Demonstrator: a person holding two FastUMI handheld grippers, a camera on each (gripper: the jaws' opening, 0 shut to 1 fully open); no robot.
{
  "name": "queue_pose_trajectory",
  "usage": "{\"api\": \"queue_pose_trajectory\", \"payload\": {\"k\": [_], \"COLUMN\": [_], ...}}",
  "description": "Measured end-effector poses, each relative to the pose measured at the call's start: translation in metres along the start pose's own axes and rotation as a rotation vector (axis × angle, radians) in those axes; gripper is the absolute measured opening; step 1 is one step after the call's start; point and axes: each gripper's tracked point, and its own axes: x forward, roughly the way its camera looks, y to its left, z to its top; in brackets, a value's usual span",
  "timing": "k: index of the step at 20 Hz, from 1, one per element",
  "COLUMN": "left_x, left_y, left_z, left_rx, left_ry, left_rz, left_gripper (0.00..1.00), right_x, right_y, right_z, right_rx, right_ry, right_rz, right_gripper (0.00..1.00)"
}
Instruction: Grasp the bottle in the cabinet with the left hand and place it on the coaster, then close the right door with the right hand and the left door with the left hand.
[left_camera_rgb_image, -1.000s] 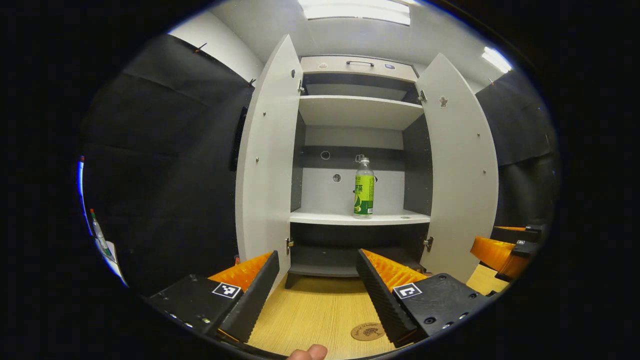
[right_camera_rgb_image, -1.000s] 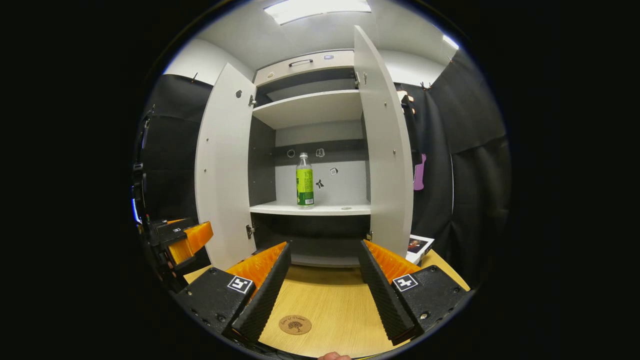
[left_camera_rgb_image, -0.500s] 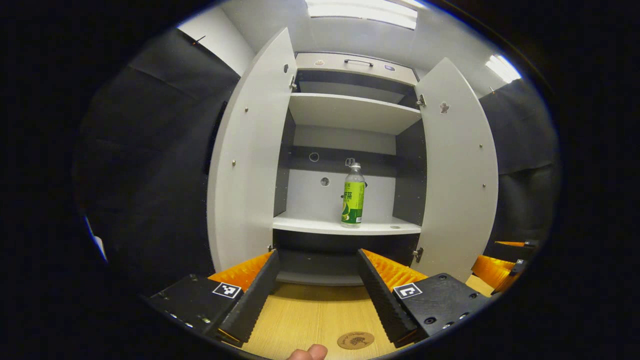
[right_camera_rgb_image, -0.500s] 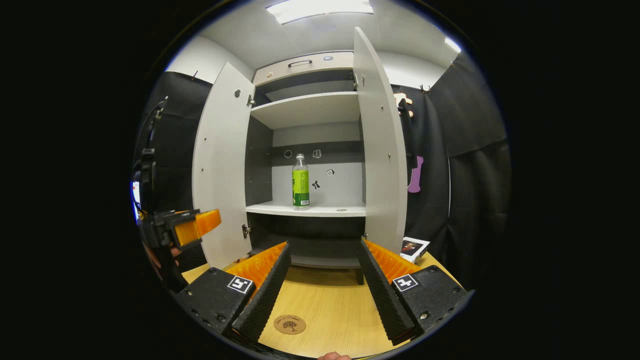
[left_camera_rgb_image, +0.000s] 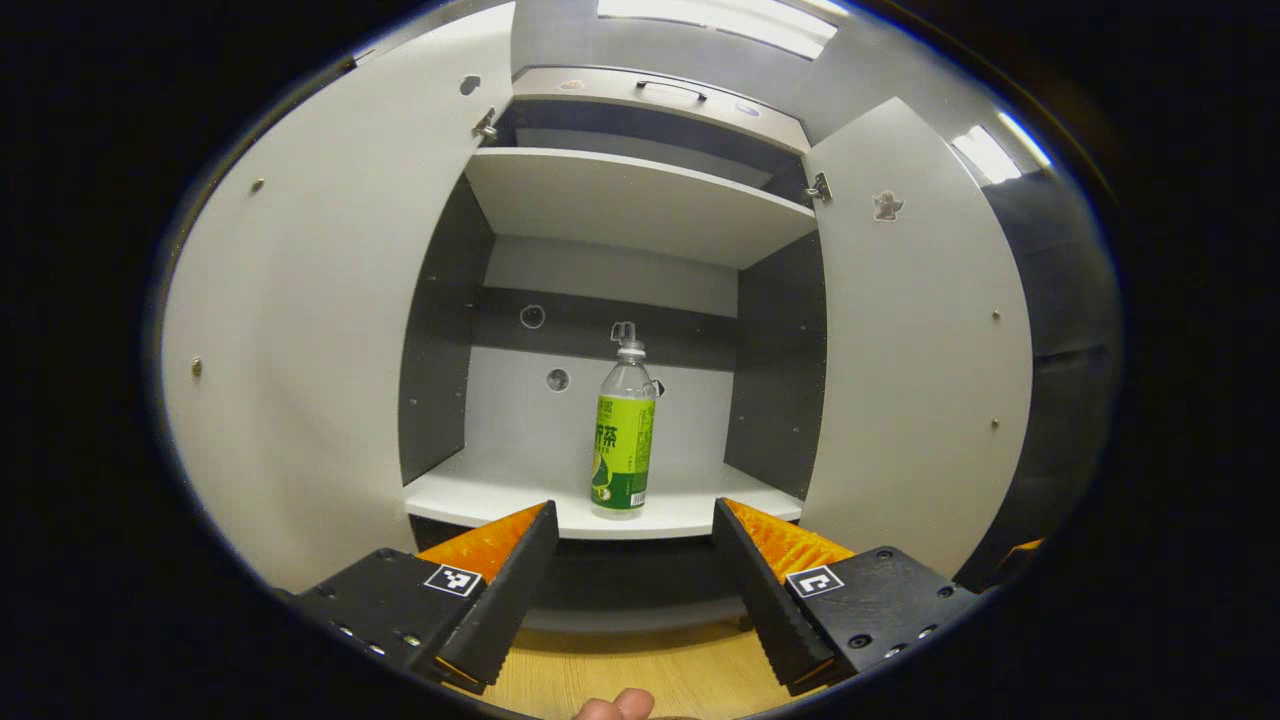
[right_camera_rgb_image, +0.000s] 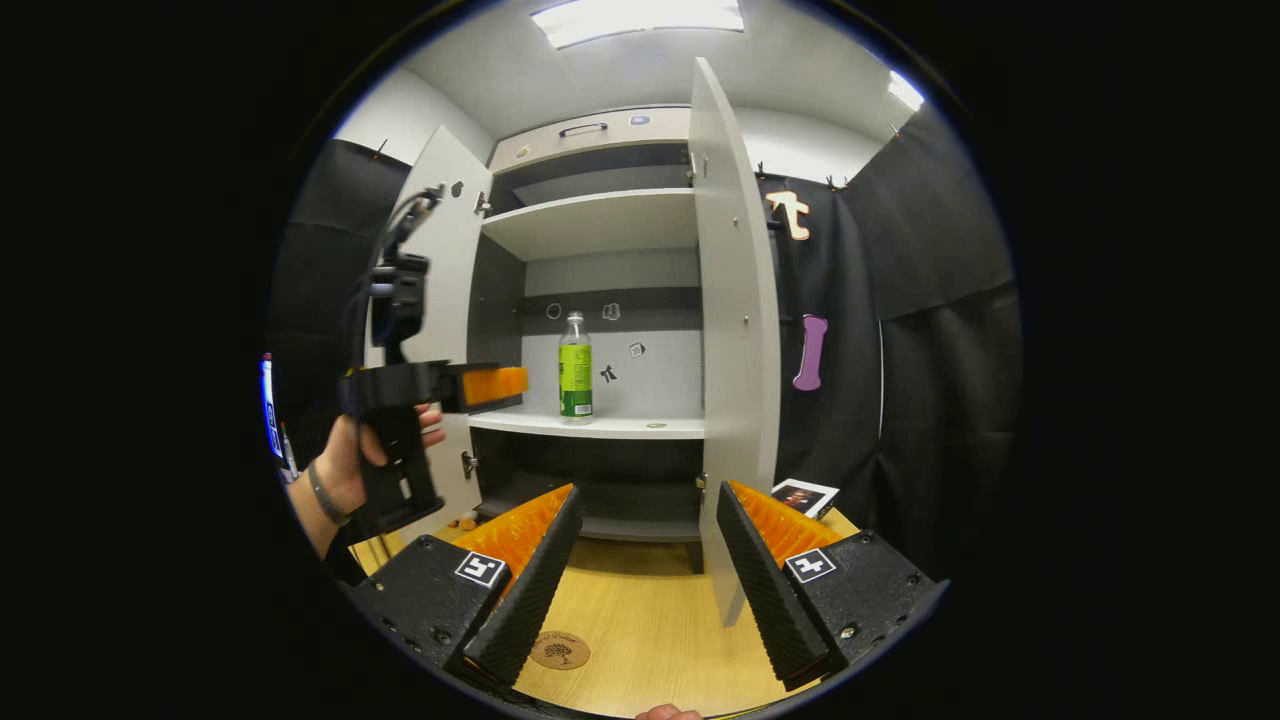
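Both cabinet doors stood open. The bottle (left_camera_rgb_image: 622, 440) stood upright on the middle shelf (left_camera_rgb_image: 500, 497). The left gripper (left_camera_rgb_image: 632, 570) faced it, fingers apart, empty; the right gripper (right_camera_rgb_image: 648, 560) likewise.

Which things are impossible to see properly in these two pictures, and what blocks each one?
- Coaster, right gripper view: partly covered by the right gripper's finger.
- Small card, right gripper view: too small to make out.
- Lower compartment, left gripper view: dark, hidden behind the left gripper's fingers.
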Motion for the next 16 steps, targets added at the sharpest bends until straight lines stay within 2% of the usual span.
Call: {"api": "queue_pose_trajectory", "payload": {"k": [4,5,6,9,16], "left_x": [0.064,0.080,0.094,0.135,0.182], "left_y": [-0.003,-0.003,-0.002,0.005,0.020], "left_z": [0.007,0.007,0.007,0.002,-0.005], "left_rx": [0.034,0.031,0.023,-0.006,-0.085], "left_ry": [-0.008,-0.007,-0.005,0.019,0.058], "left_rz": [-0.010,-0.008,-0.008,0.002,0.025], "left_gripper": [0.94,0.99,0.95,0.95,0.95], "right_x": [0.003,0.005,0.006,0.012,0.019], "right_y": [-0.006,-0.008,-0.011,-0.019,-0.035], "right_z": [-0.001,-0.002,-0.002,-0.006,-0.006], "right_rx": [-0.006,-0.009,-0.009,-0.006,-0.012], "right_ry": [0.005,0.007,0.011,0.029,0.034], "right_rz": [-0.024,-0.032,-0.040,-0.063,-0.105], "right_gripper": [0.84,0.84,0.84,0.84,0.84]}}
